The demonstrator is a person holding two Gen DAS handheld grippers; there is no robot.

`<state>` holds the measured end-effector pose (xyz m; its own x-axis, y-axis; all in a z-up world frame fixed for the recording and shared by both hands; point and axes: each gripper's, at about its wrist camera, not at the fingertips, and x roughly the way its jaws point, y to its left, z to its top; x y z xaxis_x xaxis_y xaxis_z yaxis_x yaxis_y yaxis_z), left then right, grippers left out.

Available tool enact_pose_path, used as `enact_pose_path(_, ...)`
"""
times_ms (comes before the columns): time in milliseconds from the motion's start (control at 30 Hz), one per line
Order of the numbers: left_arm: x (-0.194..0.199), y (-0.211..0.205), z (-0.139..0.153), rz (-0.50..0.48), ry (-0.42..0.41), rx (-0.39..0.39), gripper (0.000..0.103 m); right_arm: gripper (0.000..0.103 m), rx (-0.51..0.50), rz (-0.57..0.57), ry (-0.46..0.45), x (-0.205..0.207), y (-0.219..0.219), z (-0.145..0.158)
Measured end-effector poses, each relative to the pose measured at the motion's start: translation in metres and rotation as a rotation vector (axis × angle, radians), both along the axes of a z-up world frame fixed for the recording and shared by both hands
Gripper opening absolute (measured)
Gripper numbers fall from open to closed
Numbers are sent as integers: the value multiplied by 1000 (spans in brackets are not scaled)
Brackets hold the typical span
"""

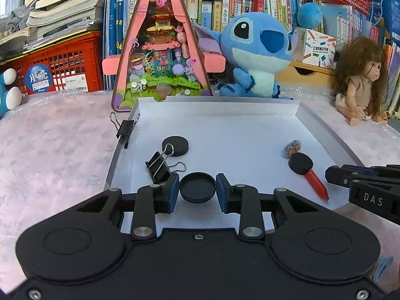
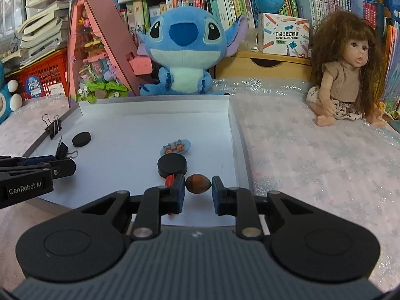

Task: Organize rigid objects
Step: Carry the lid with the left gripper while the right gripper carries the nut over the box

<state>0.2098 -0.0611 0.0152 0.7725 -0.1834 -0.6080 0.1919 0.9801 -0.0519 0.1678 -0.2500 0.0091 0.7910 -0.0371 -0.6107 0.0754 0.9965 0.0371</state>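
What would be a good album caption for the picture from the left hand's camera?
Left claw grips a round black cap over a white paper tray, near black binder clips.

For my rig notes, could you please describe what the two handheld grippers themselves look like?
Both are matte black, with linkage arms on silver pivot pins and blue pads on the fingers. The left gripper has a smooth black body and "GenRobot.AI" on its side. The right gripper has a ribbed grey body and "DAS" on its side.
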Motion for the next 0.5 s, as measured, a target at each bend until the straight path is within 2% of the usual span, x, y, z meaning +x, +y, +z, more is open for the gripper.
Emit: enact_pose_path(500, 7, -2, -7, 8, 25, 21, 30, 27, -15, 3, 48, 9, 2, -4)
